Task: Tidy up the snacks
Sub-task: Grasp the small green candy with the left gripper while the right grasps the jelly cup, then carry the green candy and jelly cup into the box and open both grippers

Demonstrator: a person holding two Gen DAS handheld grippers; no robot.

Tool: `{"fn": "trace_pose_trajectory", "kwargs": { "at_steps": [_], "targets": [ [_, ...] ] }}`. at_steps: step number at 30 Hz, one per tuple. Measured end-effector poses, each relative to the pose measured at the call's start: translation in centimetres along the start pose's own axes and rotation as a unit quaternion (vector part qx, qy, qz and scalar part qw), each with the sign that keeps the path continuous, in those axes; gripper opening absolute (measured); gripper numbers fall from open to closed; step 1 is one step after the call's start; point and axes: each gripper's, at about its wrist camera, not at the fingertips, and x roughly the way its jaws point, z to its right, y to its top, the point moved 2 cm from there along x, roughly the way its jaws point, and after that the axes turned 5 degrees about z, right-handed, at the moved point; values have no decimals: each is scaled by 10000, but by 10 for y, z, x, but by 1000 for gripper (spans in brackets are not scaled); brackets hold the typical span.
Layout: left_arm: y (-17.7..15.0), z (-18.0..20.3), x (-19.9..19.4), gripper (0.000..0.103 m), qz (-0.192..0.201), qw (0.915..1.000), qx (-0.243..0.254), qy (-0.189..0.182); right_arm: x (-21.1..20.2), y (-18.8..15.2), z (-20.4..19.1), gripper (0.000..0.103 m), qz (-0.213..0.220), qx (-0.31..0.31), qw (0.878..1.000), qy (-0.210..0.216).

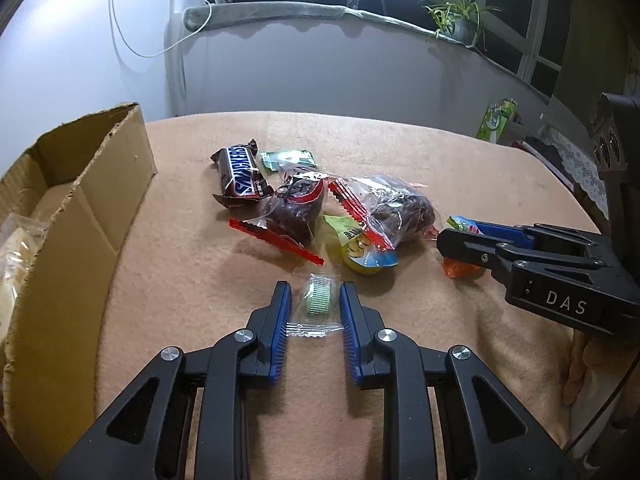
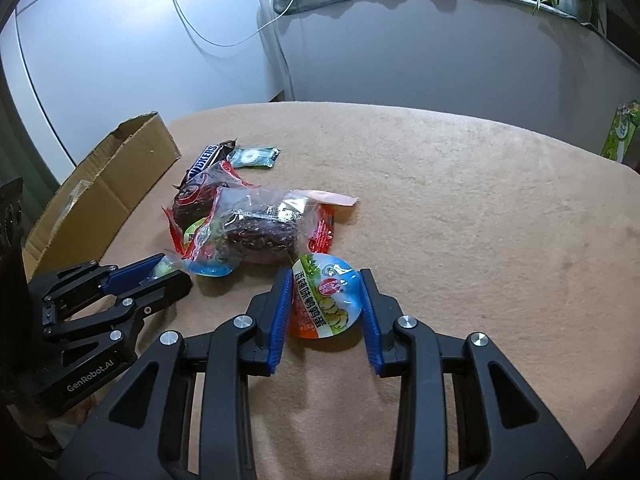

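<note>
Ribbed blue pads (image 1: 280, 320), crinkly clear wrapper (image 1: 314, 312)

Left gripper (image 1: 315, 292): nearer of the two to the cardboard box (image 1: 100, 184), pitched steeply down at the cloth. Blue pads closed in tight on a small clear-wrapped candy (image 1: 318, 304), one pad on each side of the wrapper.

Right gripper (image 2: 326, 280): on the side of the left gripper away from the box, well apart from it, same downward pitch. Pads bear on opposite edges of a round sealed cup (image 2: 326, 306).

Fingers of the right hand (image 1: 580, 368) show under the right gripper's body.
</note>
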Motion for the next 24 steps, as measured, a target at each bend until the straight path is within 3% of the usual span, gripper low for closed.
{"fn": "trace_pose_trajectory", "kwargs": {
  "at_steps": [14, 24],
  "targets": [
    [2, -6, -3, 23, 60, 9998, -153, -119, 2, 0, 0, 34, -23, 68, 10000, -40],
    [11, -8, -57, 23, 588, 9975, -237, -322, -28, 7, -20, 34, 350, -52, 9994, -54]
  ]
}}
